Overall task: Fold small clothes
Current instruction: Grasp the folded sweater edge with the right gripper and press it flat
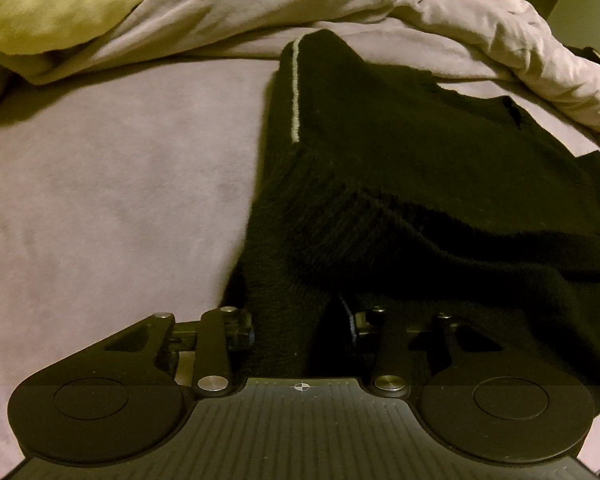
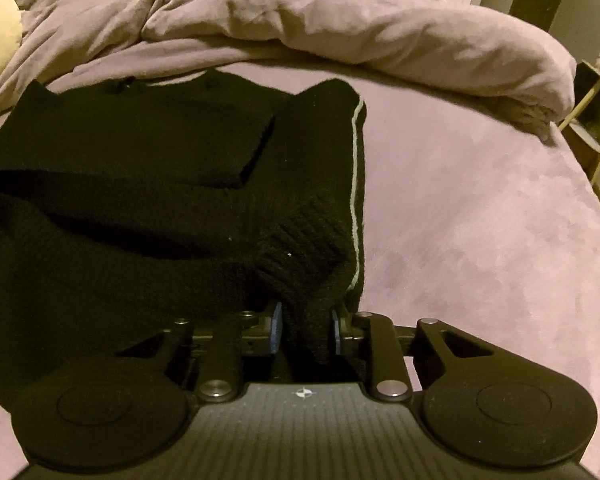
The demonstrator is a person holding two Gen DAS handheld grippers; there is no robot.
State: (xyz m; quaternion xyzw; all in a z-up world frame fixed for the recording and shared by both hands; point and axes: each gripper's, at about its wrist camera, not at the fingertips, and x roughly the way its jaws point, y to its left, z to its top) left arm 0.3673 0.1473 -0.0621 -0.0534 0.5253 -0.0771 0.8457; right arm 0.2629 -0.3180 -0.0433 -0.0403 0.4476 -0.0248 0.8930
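Note:
A black knit sweater (image 1: pixel 420 152) with a thin white stripe along its side lies on the mauve bed sheet (image 1: pixel 120 200), its sleeves folded across the body. My left gripper (image 1: pixel 300 328) is shut on the sweater's near left hem corner. In the right wrist view the same sweater (image 2: pixel 148 168) lies left of centre, a ribbed cuff (image 2: pixel 304 248) resting near its right edge. My right gripper (image 2: pixel 305 330) is shut on the near right hem corner, blue pads pressing the knit from both sides.
A rumpled mauve duvet (image 2: pixel 380 32) is bunched along the far side of the bed. A yellow-green pillow (image 1: pixel 52 12) lies at the far left. A wooden shelf unit (image 2: pixel 592 120) stands beyond the bed's right edge. Bare sheet (image 2: pixel 480 240) extends to the right.

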